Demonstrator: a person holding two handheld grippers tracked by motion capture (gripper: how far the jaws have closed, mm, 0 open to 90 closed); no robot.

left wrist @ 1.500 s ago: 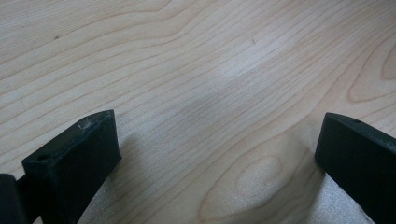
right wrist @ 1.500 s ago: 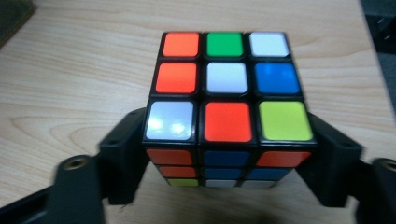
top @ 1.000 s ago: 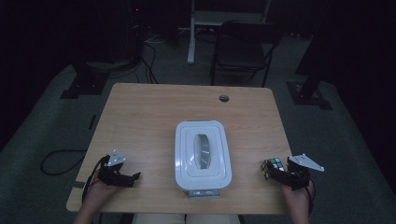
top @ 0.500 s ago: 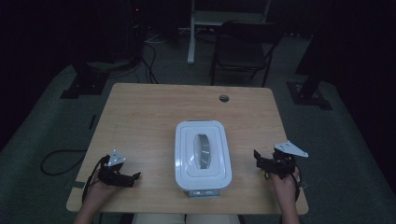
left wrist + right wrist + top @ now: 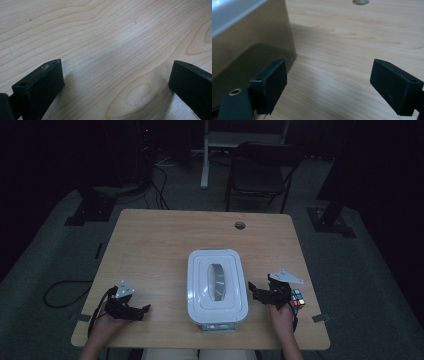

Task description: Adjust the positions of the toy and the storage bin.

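Your right gripper (image 5: 256,290) stands open beside the lidded white plastic box (image 5: 217,287).

The box lies mid-table with its long axis running away from you, and its right wall is just to the left of your right jaws; in the right gripper view that wall (image 5: 249,37) sits just past the left jaw, not between the two. Those jaws have just been opening, with only bare wood between them. The small multicoloured puzzle cube (image 5: 297,297) lies just behind that gripper, toward the table's right edge. Your left gripper (image 5: 142,310) rests open over the light wooden table (image 5: 112,37), well apart from the box, so the right hand is nearer.
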